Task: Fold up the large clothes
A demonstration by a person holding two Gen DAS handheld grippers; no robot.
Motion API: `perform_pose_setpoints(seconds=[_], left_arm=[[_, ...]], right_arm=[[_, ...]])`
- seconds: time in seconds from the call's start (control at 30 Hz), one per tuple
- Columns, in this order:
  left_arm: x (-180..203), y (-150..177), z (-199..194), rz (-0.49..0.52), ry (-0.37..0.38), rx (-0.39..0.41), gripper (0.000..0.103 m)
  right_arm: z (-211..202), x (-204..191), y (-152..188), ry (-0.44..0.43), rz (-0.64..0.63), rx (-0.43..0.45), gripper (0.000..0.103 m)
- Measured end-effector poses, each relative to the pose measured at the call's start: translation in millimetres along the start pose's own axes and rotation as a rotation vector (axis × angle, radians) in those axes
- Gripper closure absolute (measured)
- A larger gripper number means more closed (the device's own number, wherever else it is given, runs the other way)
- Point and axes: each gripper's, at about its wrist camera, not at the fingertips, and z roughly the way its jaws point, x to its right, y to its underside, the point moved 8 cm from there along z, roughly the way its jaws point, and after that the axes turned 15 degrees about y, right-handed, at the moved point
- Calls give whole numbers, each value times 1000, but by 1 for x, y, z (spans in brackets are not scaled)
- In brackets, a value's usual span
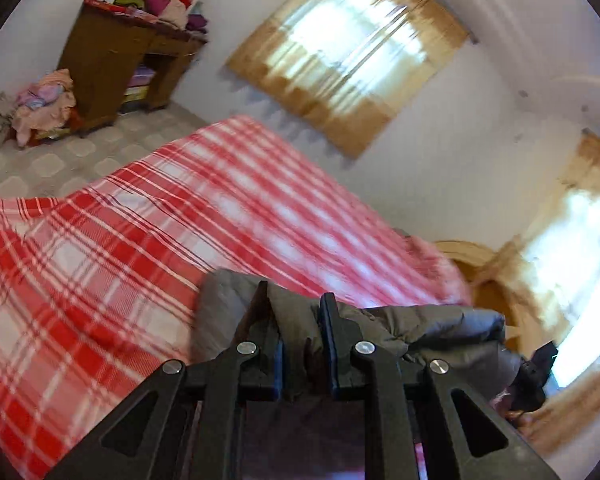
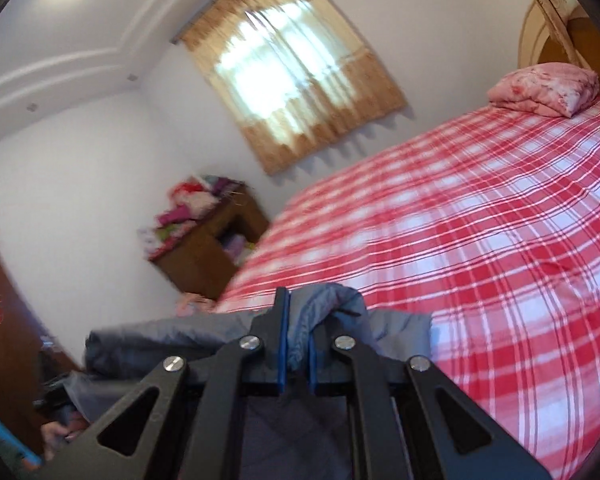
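Observation:
A grey padded jacket (image 1: 428, 326) is held up above the bed between both grippers. My left gripper (image 1: 298, 308) is shut on a bunched edge of it, and the fabric stretches off to the right. In the right wrist view my right gripper (image 2: 300, 312) is shut on another edge of the grey jacket (image 2: 172, 340), which hangs off to the left. The rest of the jacket hangs below the fingers, out of sight. The other gripper shows dimly at the far right of the left wrist view (image 1: 534, 380).
A bed with a red and white plaid sheet (image 2: 480, 240) lies below and ahead; it also shows in the left wrist view (image 1: 140, 240). A pink pillow (image 2: 548, 88) sits at its head. A brown cabinet (image 1: 112, 68) piled with clothes stands by the wall, with a clothes heap (image 1: 32, 108) on the floor.

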Motion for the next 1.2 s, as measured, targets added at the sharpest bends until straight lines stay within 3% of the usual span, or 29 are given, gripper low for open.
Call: perform_pose_setpoints(seconds=[0.17, 0.4, 0.47, 0.63, 0.67, 0.73, 0.77, 0.8, 0.87, 0.97, 1.03, 1.1, 1.17, 1.2], left_arm=[[-59, -11, 72, -26, -110, -45, 87], [-131, 2, 141, -104, -244, -107, 87], [-148, 6, 147, -191, -198, -117, 87], [-165, 1, 136, -382, -25, -63, 81], [-165, -2, 131, -389, -13, -53, 78], [-163, -15, 111, -349, -65, -2, 54], [-162, -26, 95, -320, -97, 45, 27], [-161, -33, 85, -314, -99, 80, 17], [-158, -43, 64, -324, -112, 126, 17], [-131, -45, 56, -231, -135, 82, 17], [-102, -39, 63, -106, -174, 25, 17], [-67, -21, 76, 2, -171, -38, 17], [-35, 1, 96, 83, -139, -102, 17], [-17, 16, 108, 123, -123, -129, 17]], right_arm=[[95, 15, 14, 124, -21, -54, 92], [180, 48, 51, 283, -13, -174, 87], [193, 58, 62, 280, 7, -209, 77], [200, 78, 75, 223, 103, -229, 65], [200, 81, 77, 210, 123, -238, 61], [200, 82, 77, 199, 138, -248, 57], [197, 83, 75, 195, 145, -249, 53], [194, 82, 74, 191, 147, -249, 51], [187, 81, 69, 190, 149, -243, 38], [156, 75, 46, 185, 156, -159, 29], [128, 68, 31, 203, 144, -98, 29], [106, 48, 23, 207, 71, -63, 37], [92, 15, 26, 183, -51, -73, 74], [86, -7, 33, 171, -120, -78, 80]])
